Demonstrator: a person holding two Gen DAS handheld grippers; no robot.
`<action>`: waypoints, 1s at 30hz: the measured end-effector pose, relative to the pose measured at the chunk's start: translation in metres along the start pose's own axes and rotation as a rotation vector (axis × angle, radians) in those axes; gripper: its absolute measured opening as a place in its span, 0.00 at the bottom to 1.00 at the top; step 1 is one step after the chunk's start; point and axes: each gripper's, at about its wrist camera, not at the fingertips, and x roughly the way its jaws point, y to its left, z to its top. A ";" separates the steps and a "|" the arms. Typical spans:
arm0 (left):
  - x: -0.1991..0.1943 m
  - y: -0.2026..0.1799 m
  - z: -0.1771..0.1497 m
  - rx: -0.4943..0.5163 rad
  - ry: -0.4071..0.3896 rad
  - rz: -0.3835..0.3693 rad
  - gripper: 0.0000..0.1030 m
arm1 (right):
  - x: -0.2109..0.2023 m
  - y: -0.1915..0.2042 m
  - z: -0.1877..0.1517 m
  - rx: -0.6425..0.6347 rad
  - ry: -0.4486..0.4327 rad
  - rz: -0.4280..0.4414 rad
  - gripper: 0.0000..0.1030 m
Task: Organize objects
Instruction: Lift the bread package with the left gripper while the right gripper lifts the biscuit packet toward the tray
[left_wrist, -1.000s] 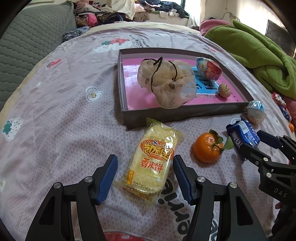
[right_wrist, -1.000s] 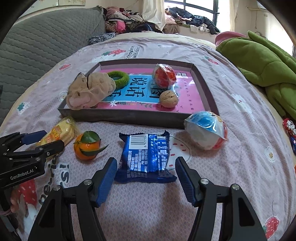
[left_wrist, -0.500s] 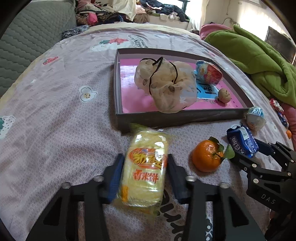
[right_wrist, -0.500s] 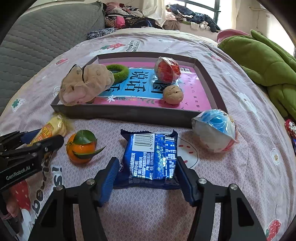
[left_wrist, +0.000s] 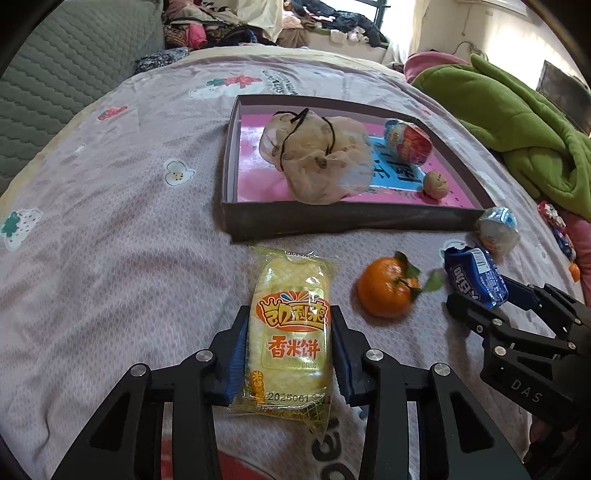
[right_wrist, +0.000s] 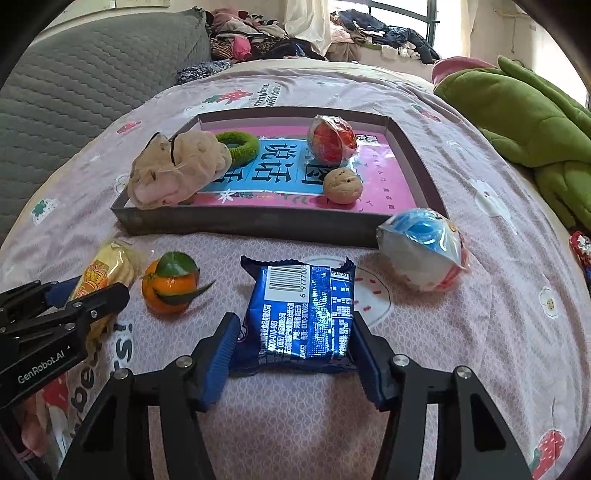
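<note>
Yellow rice-cake packet (left_wrist: 290, 332) lying on the bed (left_wrist: 110, 258), left gripper (left_wrist: 290, 354) closing on its sides, pads touching. Blue snack packet (right_wrist: 303, 317) beside the mandarin (right_wrist: 170, 286), right gripper (right_wrist: 295, 354) closing, pads touching its edges. Tray (right_wrist: 258, 221) sitting just behind.

Green hair tie (right_wrist: 236, 146) partly hidden

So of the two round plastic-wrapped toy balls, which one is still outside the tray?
The blue-and-white wrapped ball, lying on the bedspread off the tray's near right corner. The red wrapped ball already sits inside the tray, behind the walnut.
</note>
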 end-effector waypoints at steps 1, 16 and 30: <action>-0.004 -0.002 -0.002 -0.001 -0.004 0.001 0.39 | -0.003 0.000 -0.002 -0.001 -0.003 0.002 0.57; -0.064 -0.026 -0.014 0.004 -0.088 0.054 0.39 | -0.054 -0.009 -0.011 0.013 -0.075 0.022 0.57; -0.108 -0.047 -0.019 0.011 -0.140 0.079 0.39 | -0.111 -0.014 -0.014 0.017 -0.157 0.034 0.57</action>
